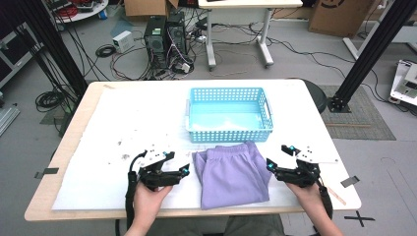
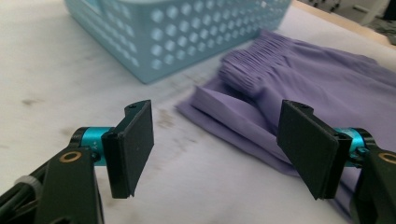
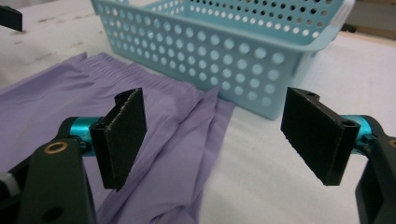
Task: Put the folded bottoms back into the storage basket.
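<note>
A folded purple garment (image 1: 231, 174) with an elastic waistband lies on the white table cover, just in front of an empty light-blue perforated basket (image 1: 228, 114). To the garment's left, my left gripper (image 1: 178, 162) is held open with nothing between its jaws. In the left gripper view the gripper (image 2: 219, 149) faces the garment's folded edge (image 2: 303, 84) and the basket's corner (image 2: 177, 28). My right gripper (image 1: 280, 156) is open at the garment's right edge. Its own view has the jaws (image 3: 219, 140) wide apart above the cloth (image 3: 70, 93) and table, with the basket (image 3: 233, 60) behind.
The white cover (image 1: 118, 128) has dark smudges left of the middle. The wooden table edge (image 1: 59, 152) runs around it, with tape bits at both sides. Beyond the table stand computer towers (image 1: 164, 37), cables, a white desk (image 1: 238, 29) and black frame posts (image 1: 373, 49).
</note>
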The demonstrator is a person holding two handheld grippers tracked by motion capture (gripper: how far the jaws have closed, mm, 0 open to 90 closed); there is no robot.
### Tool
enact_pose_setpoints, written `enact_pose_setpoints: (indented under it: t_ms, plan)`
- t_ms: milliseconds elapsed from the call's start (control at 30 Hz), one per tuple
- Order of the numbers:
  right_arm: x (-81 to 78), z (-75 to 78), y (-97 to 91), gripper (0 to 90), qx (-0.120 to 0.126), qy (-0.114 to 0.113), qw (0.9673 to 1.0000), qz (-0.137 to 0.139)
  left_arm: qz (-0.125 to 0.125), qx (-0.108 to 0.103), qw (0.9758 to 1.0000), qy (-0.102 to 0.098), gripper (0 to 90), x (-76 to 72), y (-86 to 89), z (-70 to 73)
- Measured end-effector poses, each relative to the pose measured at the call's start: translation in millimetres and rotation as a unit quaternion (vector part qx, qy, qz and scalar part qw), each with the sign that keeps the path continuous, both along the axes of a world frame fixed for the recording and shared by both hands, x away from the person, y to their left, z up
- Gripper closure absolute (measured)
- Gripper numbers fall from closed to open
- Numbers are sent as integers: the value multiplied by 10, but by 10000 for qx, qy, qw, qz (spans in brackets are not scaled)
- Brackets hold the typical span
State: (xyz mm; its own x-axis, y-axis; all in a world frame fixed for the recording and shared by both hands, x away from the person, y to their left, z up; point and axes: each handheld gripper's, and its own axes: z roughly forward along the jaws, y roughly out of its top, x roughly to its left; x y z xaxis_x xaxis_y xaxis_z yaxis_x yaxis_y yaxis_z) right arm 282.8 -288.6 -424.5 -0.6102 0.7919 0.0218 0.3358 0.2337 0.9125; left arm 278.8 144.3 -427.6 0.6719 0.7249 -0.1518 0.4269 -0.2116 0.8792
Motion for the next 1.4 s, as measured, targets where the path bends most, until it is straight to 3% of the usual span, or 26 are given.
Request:
enact_pose_setpoints:
  t_ms: [167, 267, 333, 433, 600, 733, 867, 967, 1100, 1233, 1400]
  plan:
    - [-30, -49, 95, 226, -89, 255, 9996, 70, -184, 74, 9992, 356, 283, -66, -246, -77]
    - [-29, -95, 190, 226, -193, 582, 9980, 137, -230, 120, 9982, 542, 283, -77, -369, -113]
    - [-35, -121, 259, 226, -347, 740, 9966, 116, -185, 172, 9979, 604, 302, -73, -422, -137]
    - [-39, -150, 344, 229, -679, 799, 9945, 38, -109, 125, 9966, 801, 303, -56, -472, -164]
    - [-4, -196, 406, 231, -929, 1232, 9880, -37, -61, 401, 9943, 985, 303, -19, -540, -228]
    - [56, -226, 403, 245, -1089, 1668, 9799, -111, -78, 616, 9940, 896, 330, -19, -555, -215]
    - [59, -228, 401, 279, -1090, 1686, 9795, -128, -25, 631, 9940, 890, 317, -37, -598, -219]
    - [41, -226, 396, 427, -1026, 1646, 9810, 20, -39, 594, 9946, 853, 343, -26, -655, -227]
    - [21, -225, 431, 571, -986, 1600, 9820, 199, 80, 579, 9951, 796, 433, -17, -716, -235]
    - [21, -227, 447, 619, -916, 1645, 9818, 233, 98, 725, 9948, 705, 499, -25, -768, -235]
    - [26, -229, 462, 729, -827, 1691, 9816, 310, 115, 735, 9948, 691, 590, -8, -791, -234]
